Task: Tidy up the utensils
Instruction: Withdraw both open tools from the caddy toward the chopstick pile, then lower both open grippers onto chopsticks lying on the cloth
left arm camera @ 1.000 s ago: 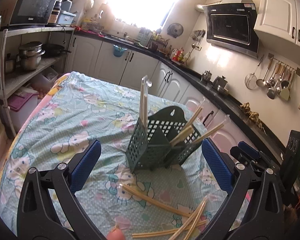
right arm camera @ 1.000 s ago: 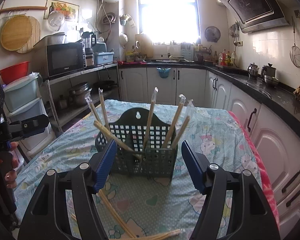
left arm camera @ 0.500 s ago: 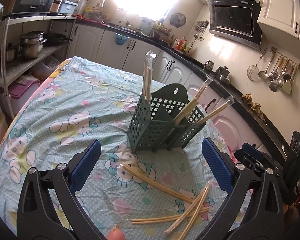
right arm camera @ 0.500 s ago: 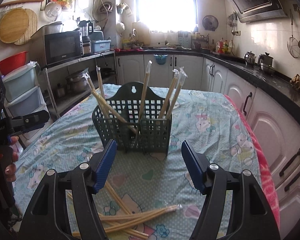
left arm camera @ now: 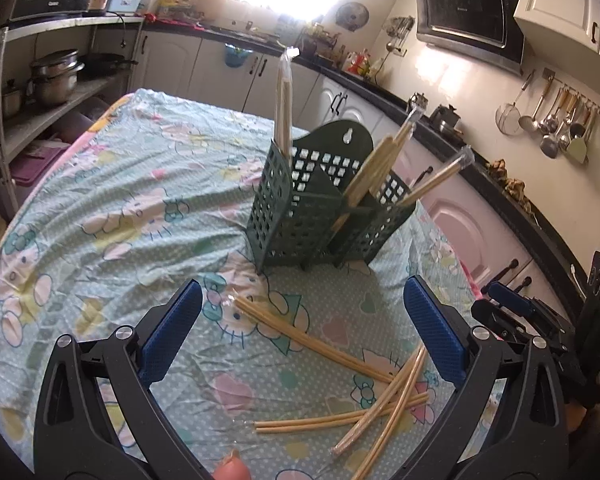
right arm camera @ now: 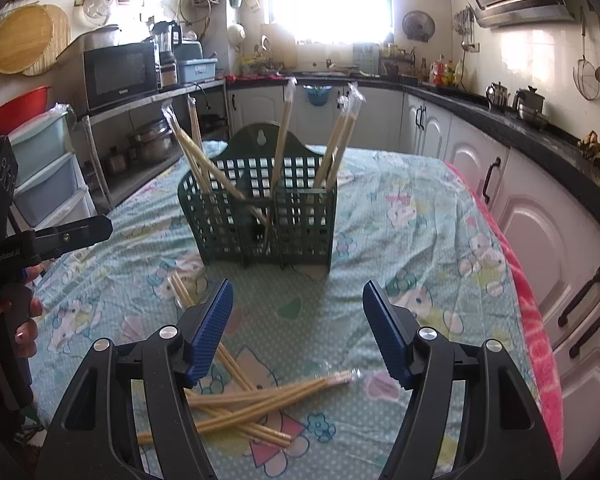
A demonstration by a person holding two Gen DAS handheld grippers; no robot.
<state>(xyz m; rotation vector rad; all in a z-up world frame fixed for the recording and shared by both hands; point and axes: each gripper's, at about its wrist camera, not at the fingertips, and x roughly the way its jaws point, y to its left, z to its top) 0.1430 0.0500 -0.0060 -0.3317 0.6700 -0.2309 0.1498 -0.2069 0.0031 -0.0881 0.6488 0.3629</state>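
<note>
A dark green slotted utensil holder stands upright on the table. Several plastic-wrapped pairs of chopsticks stand in its compartments. More wrapped chopsticks lie loose and crossed on the cloth in front of the holder. My left gripper is open and empty above the loose chopsticks. My right gripper is open and empty, with the loose chopsticks below and between its fingers. The right gripper also shows at the right edge of the left wrist view.
The table has a pale green cartoon-print cloth. White kitchen cabinets and a dark counter run along the right. A metal shelf with pots and a microwave stands left. The left gripper's body shows at the left of the right wrist view.
Both grippers have drawn back from the holder and tilted down, so more of the loose chopsticks on the cloth comes into view. Both stay open and empty.
</note>
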